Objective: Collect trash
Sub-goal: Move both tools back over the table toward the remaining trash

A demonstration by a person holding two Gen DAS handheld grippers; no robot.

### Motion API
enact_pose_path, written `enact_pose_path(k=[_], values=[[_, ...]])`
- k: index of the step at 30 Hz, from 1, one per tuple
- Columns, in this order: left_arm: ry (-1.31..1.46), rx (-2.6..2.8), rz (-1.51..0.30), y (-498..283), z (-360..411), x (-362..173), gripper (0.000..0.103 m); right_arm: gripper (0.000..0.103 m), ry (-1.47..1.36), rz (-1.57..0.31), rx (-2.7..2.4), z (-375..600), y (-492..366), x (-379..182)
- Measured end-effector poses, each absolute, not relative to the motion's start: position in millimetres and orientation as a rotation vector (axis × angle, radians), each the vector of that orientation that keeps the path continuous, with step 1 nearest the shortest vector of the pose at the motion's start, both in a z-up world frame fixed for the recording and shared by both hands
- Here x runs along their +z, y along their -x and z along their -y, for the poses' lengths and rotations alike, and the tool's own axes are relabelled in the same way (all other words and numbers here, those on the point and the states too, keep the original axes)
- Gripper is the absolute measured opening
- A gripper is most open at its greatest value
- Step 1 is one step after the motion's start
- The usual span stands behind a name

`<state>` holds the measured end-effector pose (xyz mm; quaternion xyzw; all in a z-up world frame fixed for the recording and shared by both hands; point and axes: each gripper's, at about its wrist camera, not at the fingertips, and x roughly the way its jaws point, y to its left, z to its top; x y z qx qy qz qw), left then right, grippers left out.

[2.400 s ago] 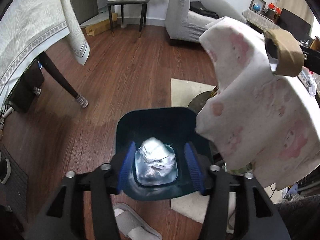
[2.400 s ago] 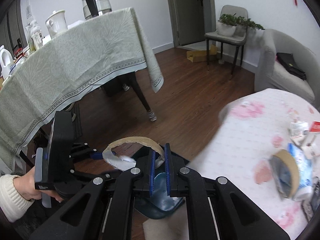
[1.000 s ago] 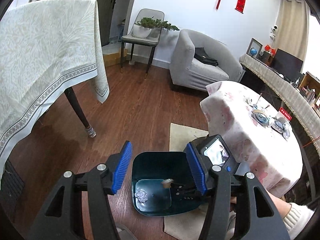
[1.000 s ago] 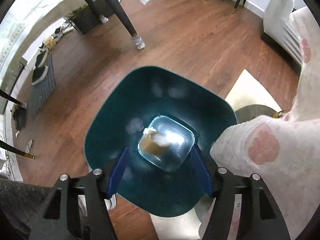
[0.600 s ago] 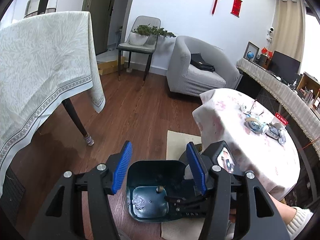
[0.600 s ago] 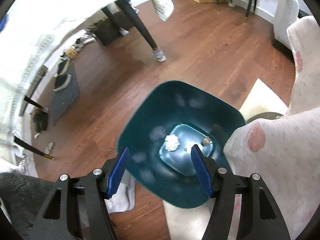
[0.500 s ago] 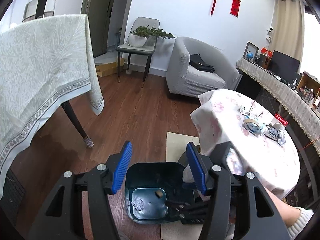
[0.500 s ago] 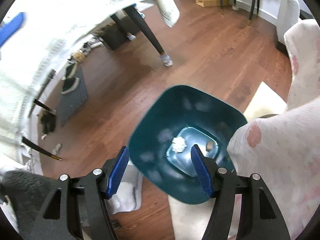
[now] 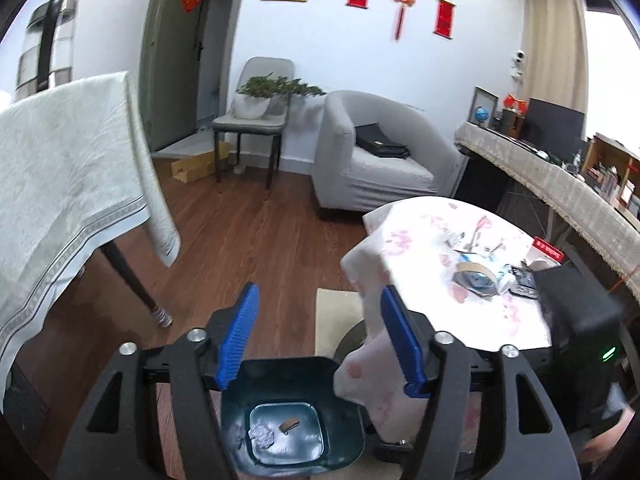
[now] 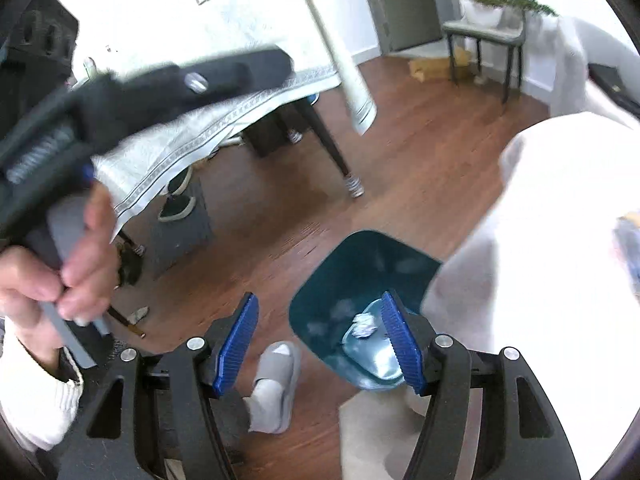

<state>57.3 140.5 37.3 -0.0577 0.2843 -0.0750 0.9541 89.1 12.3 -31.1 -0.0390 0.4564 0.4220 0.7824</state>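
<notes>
Both my grippers, left gripper (image 9: 318, 336) and right gripper (image 10: 318, 340), gape empty above the teal bin (image 9: 344, 432); drop's finished, next grab's the tape roll (image 9: 474, 274) on the round table beside it.

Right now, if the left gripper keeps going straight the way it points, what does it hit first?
Probably the wood floor past the teal bin; the left gripper is open and empty, the bin below its line. Depth unclear.

Dark teal bin (image 9: 338, 432) on floor, crumpled foil ball (image 9: 262, 437) and brown scrap (image 9: 289, 425) inside
</notes>
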Motion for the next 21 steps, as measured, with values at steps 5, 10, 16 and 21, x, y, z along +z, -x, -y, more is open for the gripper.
enact_pose_path(k=[5,10,16,21], values=[[0.056,-0.207,-0.561,-66,-107,35,0.082,0.065,0.148,-0.885,0.807,27,-85,-8],[0.007,-0.257,-0.563,-73,-77,29,0.086,0.065,0.118,-0.873,0.72,71,-93,-8],[-0.034,-0.354,-0.545,-82,-41,25,0.093,0.07,0.086,-0.827,0.608,126,-103,-1],[-0.033,-0.415,-0.564,-103,-14,16,0.093,0.07,0.04,-0.802,0.547,172,-113,6]])
